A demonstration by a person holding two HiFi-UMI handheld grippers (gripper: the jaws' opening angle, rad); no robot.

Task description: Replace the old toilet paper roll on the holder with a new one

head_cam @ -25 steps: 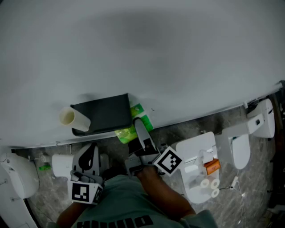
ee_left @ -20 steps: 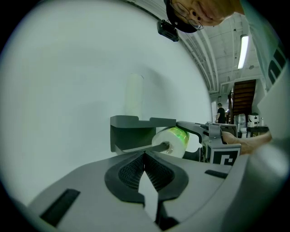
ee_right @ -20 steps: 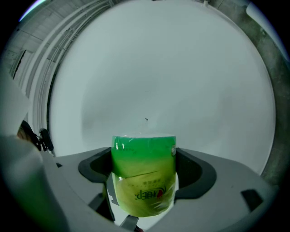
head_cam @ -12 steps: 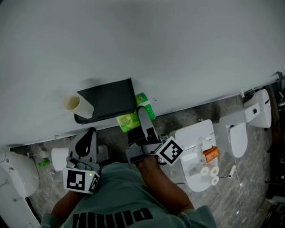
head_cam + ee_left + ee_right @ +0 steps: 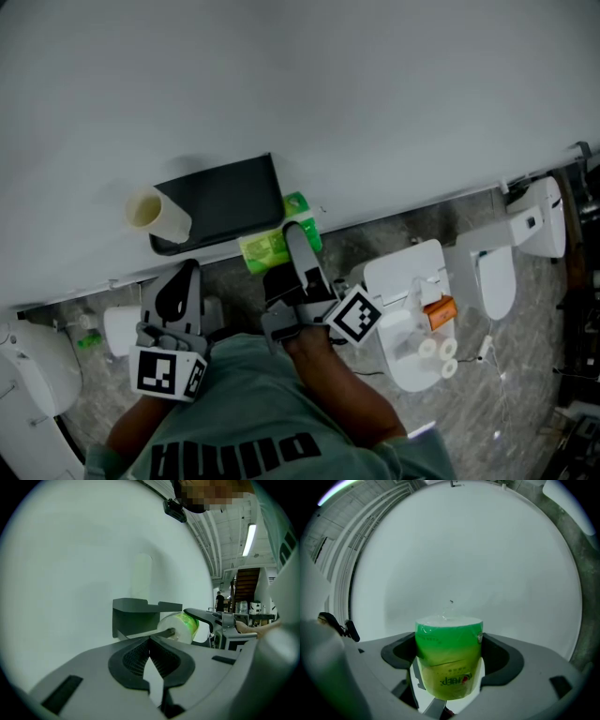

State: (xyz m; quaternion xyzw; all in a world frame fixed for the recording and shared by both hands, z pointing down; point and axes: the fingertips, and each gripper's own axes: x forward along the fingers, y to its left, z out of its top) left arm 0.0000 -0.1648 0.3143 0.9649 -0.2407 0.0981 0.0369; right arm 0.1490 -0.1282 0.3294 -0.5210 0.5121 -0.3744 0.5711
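Observation:
A black wall holder (image 5: 220, 202) with a shelf top hangs on the white wall. A pale cardboard tube (image 5: 155, 216) sits at its left end. My right gripper (image 5: 294, 246) is shut on a new roll in green wrapping (image 5: 272, 248), held against the holder's lower right end. In the right gripper view the green roll (image 5: 449, 660) stands between the jaws of the right gripper (image 5: 449, 644), facing the wall. My left gripper (image 5: 181, 279) is shut and empty below the holder. In its view, past the left gripper (image 5: 150, 641), the holder (image 5: 140, 613) shows with the roll (image 5: 183, 626) at its bar.
A white toilet (image 5: 403, 281) stands at the right with an orange item (image 5: 439, 309) and small rolls (image 5: 436, 352) on it. Another white fixture (image 5: 497, 277) lies further right, one more (image 5: 37, 370) at far left. The floor (image 5: 506, 375) is grey stone.
The view has shifted slightly. My left gripper has risen closer to the holder. The right gripper keeps the green roll at the holder's right end.

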